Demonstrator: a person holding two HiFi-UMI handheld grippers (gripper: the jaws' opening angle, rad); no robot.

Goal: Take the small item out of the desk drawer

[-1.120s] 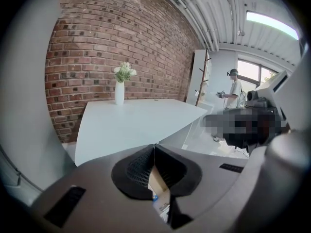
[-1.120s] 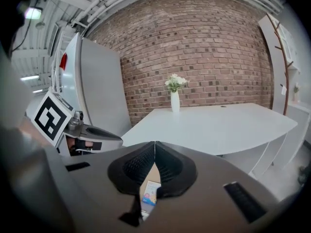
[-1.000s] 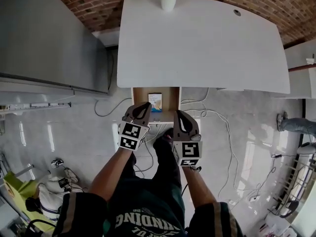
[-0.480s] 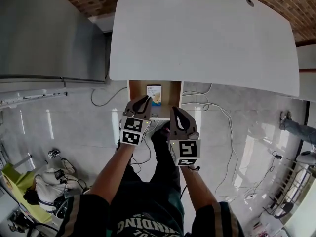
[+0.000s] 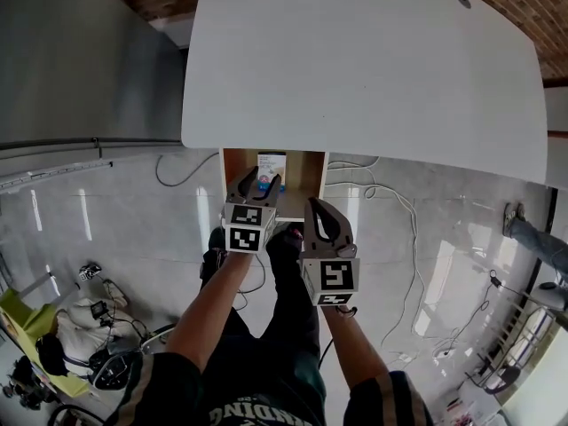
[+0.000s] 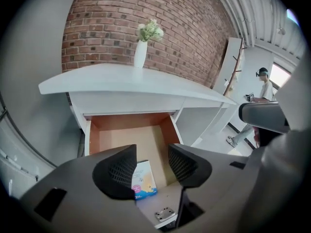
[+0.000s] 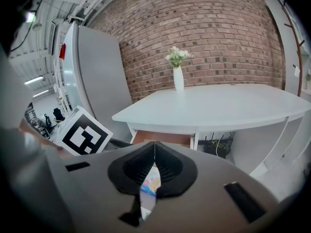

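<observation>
The white desk point(image 5: 373, 60) has its wooden drawer point(image 5: 238, 169) pulled out. A small light-blue printed box point(image 5: 271, 161) lies flat in it, near the front. My left gripper point(image 5: 258, 185) hangs over the drawer's front, tips just above the box. Its jaws have just been opening and stand open. In the left gripper view the box point(image 6: 144, 180) shows below and between the pads point(image 6: 121, 171), which do not touch it. My right gripper point(image 5: 317, 213) is shut and empty, just outside the drawer's front right corner. A strip of the box point(image 7: 151, 182) shows past its pads.
A tall grey cabinet point(image 5: 89, 60) stands left of the desk. Cables point(image 5: 390, 211) trail over the glossy floor on the right. A white vase with flowers point(image 6: 140, 53) stands on the desk by the brick wall. A person point(image 6: 265, 89) stands far off to the right.
Both grippers have sunk towards the drawer. The left one has moved forward over the drawer's front and its jaws, shut before, have parted. The right one stays shut.
</observation>
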